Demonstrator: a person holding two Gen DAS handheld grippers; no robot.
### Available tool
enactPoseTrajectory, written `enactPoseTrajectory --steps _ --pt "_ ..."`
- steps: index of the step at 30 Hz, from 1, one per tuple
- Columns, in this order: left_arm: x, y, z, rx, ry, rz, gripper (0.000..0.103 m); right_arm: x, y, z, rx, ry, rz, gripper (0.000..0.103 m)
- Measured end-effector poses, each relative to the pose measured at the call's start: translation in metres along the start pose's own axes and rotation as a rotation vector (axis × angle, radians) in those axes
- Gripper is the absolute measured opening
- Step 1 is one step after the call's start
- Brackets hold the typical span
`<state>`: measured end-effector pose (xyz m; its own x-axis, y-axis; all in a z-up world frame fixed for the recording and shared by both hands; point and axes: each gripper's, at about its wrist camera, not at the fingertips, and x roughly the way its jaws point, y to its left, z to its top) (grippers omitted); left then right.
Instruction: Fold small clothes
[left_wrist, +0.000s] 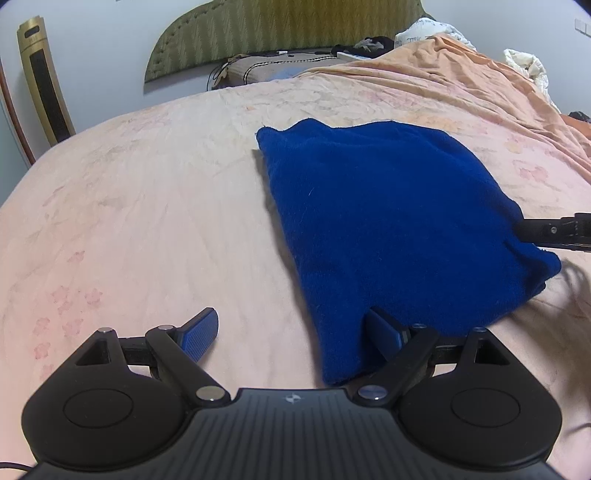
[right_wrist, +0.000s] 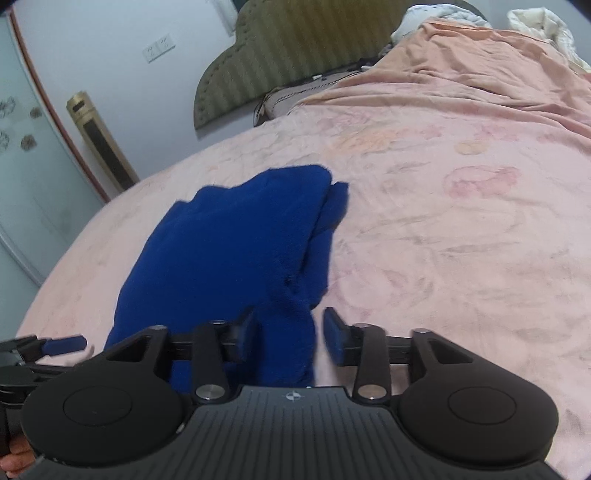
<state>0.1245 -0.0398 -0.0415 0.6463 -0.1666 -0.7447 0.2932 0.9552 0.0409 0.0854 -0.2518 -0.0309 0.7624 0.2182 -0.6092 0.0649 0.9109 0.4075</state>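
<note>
A folded blue fleece garment (left_wrist: 388, 221) lies on the pink bedsheet (left_wrist: 147, 221). My left gripper (left_wrist: 295, 328) is open at its near left corner; the right finger (left_wrist: 384, 328) is tucked into the cloth's edge and the left finger (left_wrist: 199, 332) rests on bare sheet. In the right wrist view the garment (right_wrist: 229, 243) sits left of centre. My right gripper (right_wrist: 291, 332) is open, its fingers either side of the garment's near right corner. The right gripper also shows at the right edge of the left wrist view (left_wrist: 554, 232), and the left gripper at the left edge of the right wrist view (right_wrist: 55, 347).
A rumpled orange-pink quilt (left_wrist: 461, 81) is heaped at the far right of the bed. A green padded headboard (left_wrist: 277, 33) and a pillow (left_wrist: 258, 70) stand at the back. A gold tower fan (left_wrist: 44, 81) stands by the wall on the left.
</note>
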Motion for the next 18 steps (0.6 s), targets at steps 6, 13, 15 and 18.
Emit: enactPoseTrajectory --steps 6,13,15,18 --pt "0.005 0.009 -0.002 -0.047 0.015 -0.037 0.091 0.005 -0.018 -0.004 0.049 0.045 0.036 0.058" --pt "0.012 0.023 -0.005 -0.170 0.015 -0.235 0.092 0.012 -0.005 -0.011 0.001 0.108 0.172 0.059" --pt "0.013 0.022 -0.007 -0.183 0.004 -0.290 0.091 0.019 0.005 -0.014 -0.013 0.117 0.216 0.056" --pt "0.011 0.019 -0.008 -0.194 -0.007 -0.351 0.074 0.028 0.009 -0.014 0.014 0.119 0.232 0.040"
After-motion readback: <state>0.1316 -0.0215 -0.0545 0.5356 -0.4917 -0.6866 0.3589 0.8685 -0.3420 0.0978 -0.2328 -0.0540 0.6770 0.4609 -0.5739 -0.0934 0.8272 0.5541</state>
